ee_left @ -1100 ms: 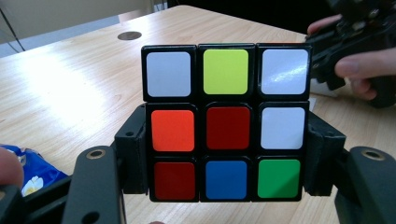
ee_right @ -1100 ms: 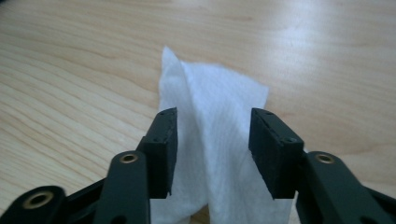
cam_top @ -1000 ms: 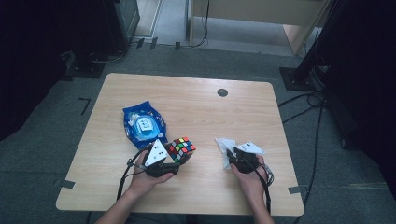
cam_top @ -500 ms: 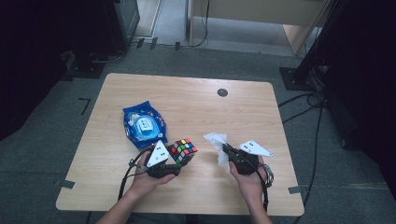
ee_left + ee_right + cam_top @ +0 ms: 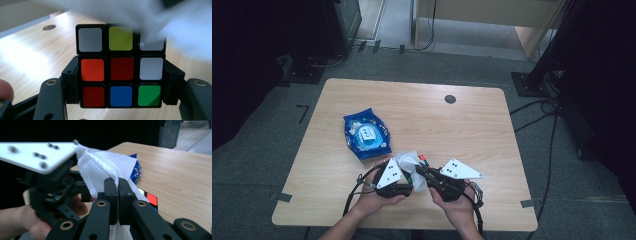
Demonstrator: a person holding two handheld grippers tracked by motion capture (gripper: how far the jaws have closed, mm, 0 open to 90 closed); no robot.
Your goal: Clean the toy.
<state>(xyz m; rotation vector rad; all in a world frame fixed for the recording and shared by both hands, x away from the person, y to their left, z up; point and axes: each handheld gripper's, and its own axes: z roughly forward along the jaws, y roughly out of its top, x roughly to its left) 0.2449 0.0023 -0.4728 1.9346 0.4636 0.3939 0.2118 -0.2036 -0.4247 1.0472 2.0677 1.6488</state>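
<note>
Cube (image 5: 121,66) on wooden table (image 5: 472,120)

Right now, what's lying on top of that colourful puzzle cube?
A white wipe, pinched by the right hand-held gripper, drapes over the puzzle cube. It covers the cube's top, so the colours there cannot be seen.

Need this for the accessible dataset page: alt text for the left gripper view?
A scrambled puzzle cube sits clamped between the left gripper's black jaws above a wooden table, with a blurred white wipe draped over the cube's top right corner.
</note>
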